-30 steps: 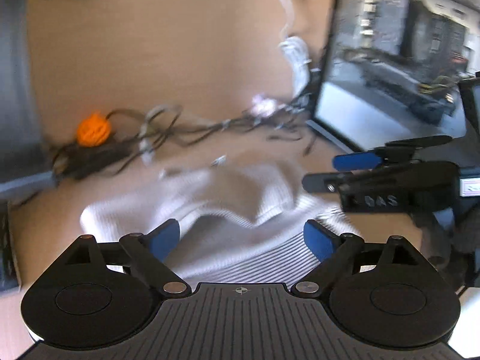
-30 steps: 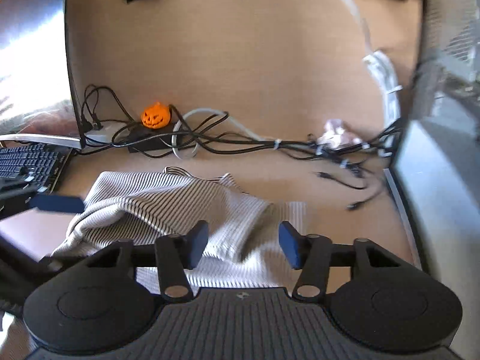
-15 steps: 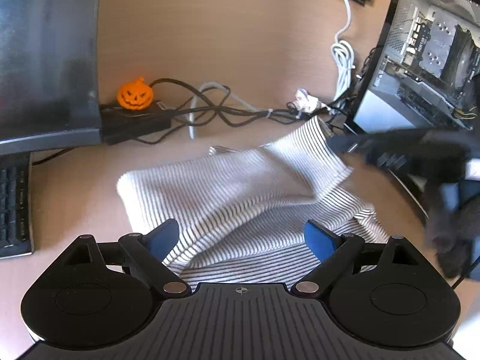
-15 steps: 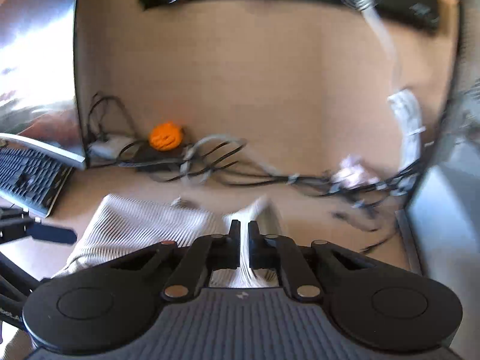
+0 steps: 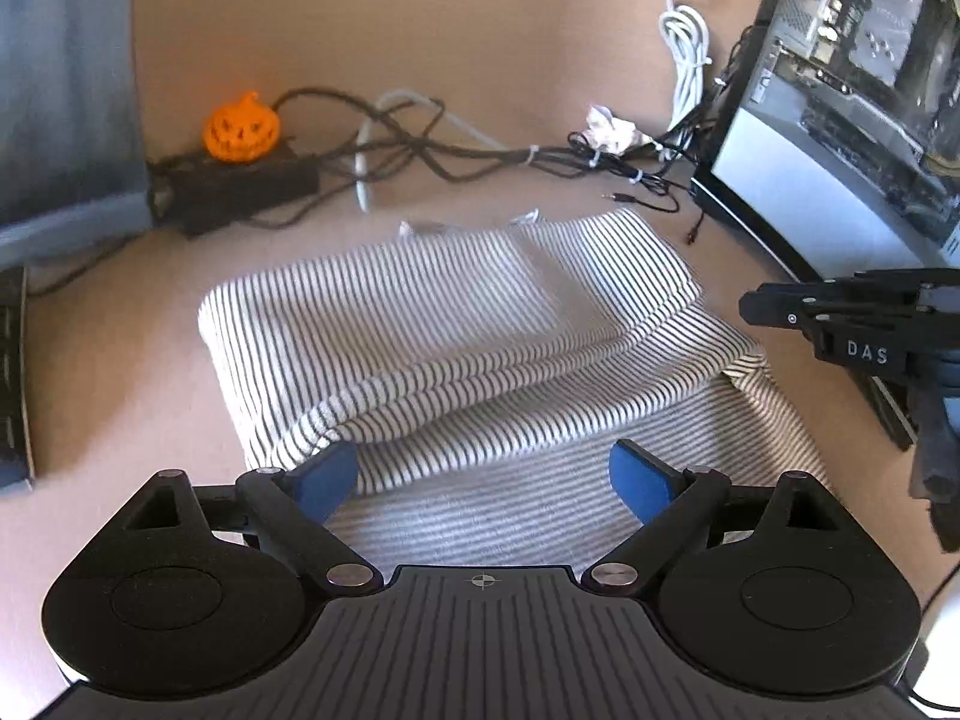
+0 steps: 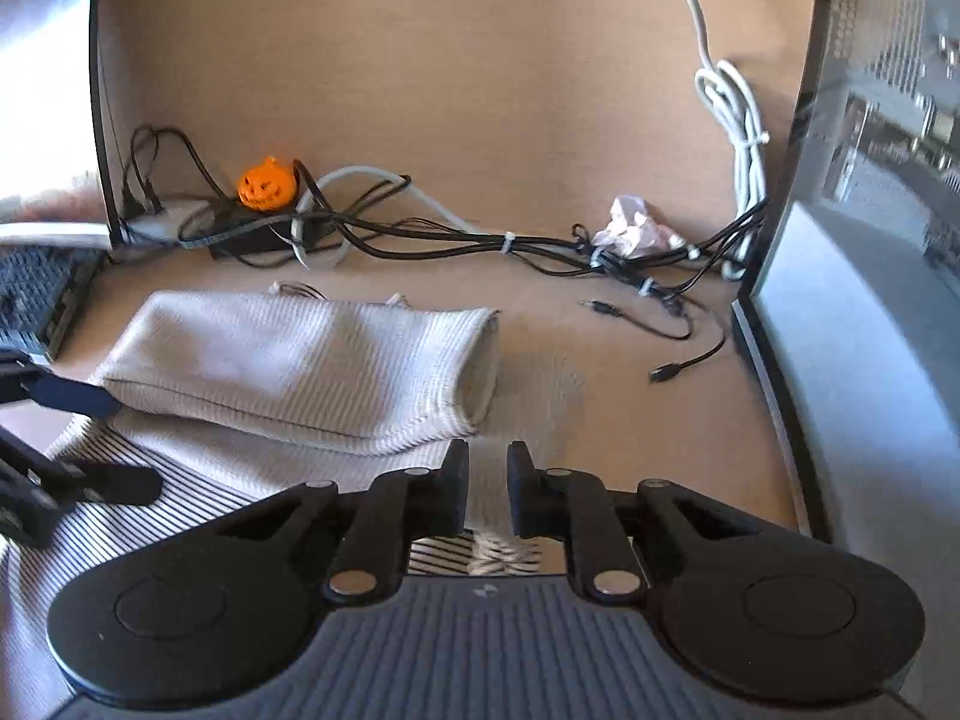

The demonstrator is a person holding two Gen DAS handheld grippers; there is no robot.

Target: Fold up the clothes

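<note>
A white garment with thin dark stripes (image 5: pixel 456 348) lies folded on the tan desk, its top layer (image 6: pixel 312 360) doubled over the rest. My left gripper (image 5: pixel 483 477) hovers over the garment's near edge with its blue pads (image 5: pixel 327 474) wide apart; its jaws are closing a little, the cloth lies between them, and they do not press it. My right gripper (image 6: pixel 487 480) sits at the garment's right edge, jaws a narrow gap apart and opening, with cloth showing below the gap but none pinched. In the left wrist view the right gripper (image 5: pixel 750 306) carries no cloth.
An orange pumpkin figure (image 6: pixel 267 183) sits on a power brick among tangled cables (image 6: pixel 510 240) at the back. A keyboard (image 6: pixel 36 294) and a monitor are on the left, a computer case (image 6: pixel 870 300) on the right. Crumpled paper (image 6: pixel 630 228) lies by the cables.
The right gripper shut on a cloth edge, carried it up and over, and now its jaws have parted and the fold lies flat. The left gripper stayed wide and sank slightly.
</note>
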